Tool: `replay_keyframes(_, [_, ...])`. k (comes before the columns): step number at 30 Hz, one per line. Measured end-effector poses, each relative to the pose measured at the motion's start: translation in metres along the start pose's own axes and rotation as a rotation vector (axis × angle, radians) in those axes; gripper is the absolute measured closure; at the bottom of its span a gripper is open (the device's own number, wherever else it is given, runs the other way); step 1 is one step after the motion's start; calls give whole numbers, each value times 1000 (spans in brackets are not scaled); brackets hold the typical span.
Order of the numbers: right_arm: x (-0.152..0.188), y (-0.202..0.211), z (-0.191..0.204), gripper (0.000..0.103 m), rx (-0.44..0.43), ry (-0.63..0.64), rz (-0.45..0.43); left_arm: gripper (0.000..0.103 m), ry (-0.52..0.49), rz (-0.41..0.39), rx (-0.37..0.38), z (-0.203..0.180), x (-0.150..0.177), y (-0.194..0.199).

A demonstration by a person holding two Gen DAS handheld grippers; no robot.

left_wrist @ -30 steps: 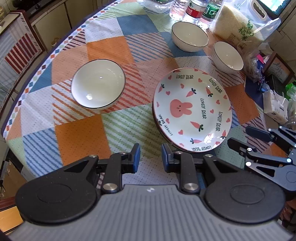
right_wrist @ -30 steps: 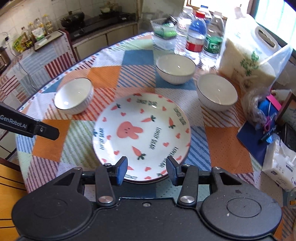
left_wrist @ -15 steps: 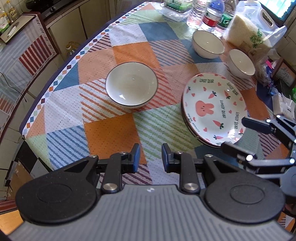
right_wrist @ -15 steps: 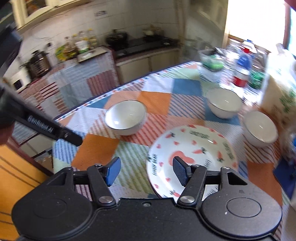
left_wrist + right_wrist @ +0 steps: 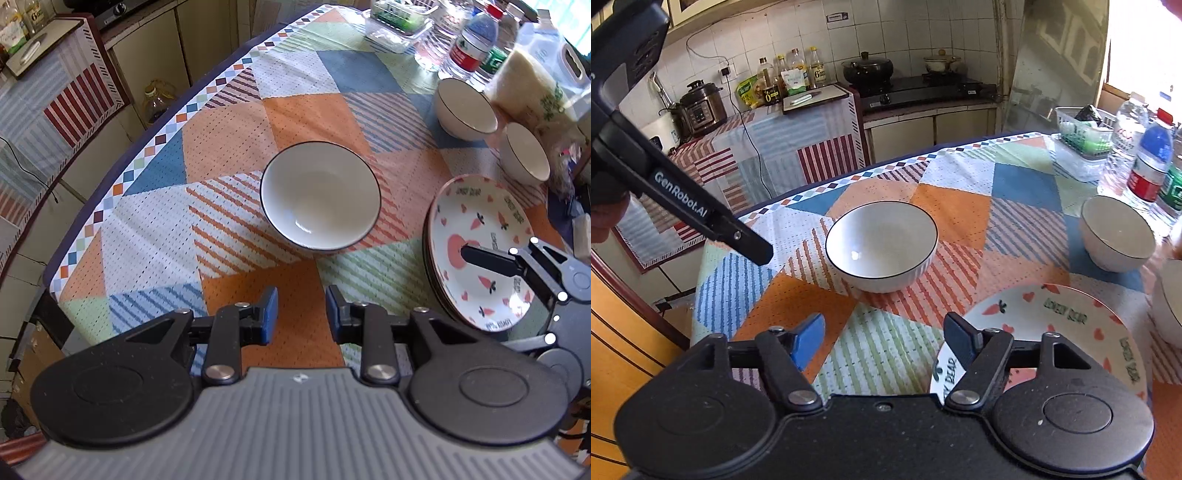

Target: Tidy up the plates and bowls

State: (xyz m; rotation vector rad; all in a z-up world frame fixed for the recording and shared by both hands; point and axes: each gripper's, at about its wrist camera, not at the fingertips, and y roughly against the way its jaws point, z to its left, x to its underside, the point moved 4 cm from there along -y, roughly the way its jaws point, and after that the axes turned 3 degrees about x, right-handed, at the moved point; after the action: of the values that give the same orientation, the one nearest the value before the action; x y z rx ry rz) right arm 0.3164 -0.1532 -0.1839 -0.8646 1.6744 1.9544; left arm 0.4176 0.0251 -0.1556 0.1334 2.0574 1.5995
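A white bowl with a dark rim (image 5: 320, 195) (image 5: 882, 245) stands alone on the patchwork tablecloth, ahead of both grippers. My left gripper (image 5: 301, 310) hovers short of it, its jaws narrow but opening, with nothing between them. My right gripper (image 5: 884, 332) is opening wide, also with nothing in it; one of its fingers (image 5: 491, 258) hangs over the rabbit plate stack (image 5: 480, 221) (image 5: 1052, 314) to the right of the bowl. Two more white bowls (image 5: 465, 109) (image 5: 526, 155) sit at the far right; one of them (image 5: 1115, 232) shows in the right wrist view.
Water bottles (image 5: 472, 44) (image 5: 1148, 166), a rice bag (image 5: 532, 81) and a clear plastic box (image 5: 399, 22) crowd the table's far right. The table edge (image 5: 122, 184) curves along the left. Beyond it are a cloth-covered counter (image 5: 775, 147) and a stove (image 5: 923, 88).
Both grippers have swung left from the rabbit plate toward the lone bowl, now centred ahead. The right jaws have spread much wider. The left jaws have widened slightly.
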Motion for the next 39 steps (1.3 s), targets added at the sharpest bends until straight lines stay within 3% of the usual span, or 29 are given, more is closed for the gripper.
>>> replay_keyframes(3, [-3,-19,1,12,9,11,-2,72,19,-5,15,10,-11,-15])
replay_keyframes(9, [-9,-59,3,12,30,29,45,63,49,-37,39,24,-29,-50])
replay_keyframes(13, [-14,-81,6,12,11,75,59,62,75,-26,59,26,-39,-76])
replay_keyframes(18, [-22,-105,8,12,3,120,65,62,75,-42,33,29,-50,-96])
replay_keyframes(22, [-29,-120,5,10,-28,100,95,68,49,-56,10,31,-57,-107])
replay_keyframes(26, [-29,-130,5,9,-43,113,113,86,41,-44,20,34,-60,-115])
replay_keyframes(28, [-31,-134,6,8,-54,114,131,89,34,-41,14,35,-61,-117])
replay_keyframes(32, [-36,-135,10,9,-45,141,176,90,20,-37,23,35,-60,-112])
replay_keyframes(36, [-36,-134,9,9,-20,201,152,90,6,-40,25,28,-64,-106])
replay_keyframes(39, [-41,-126,2,9,-27,170,128,90,-23,-60,14,19,-73,-100])
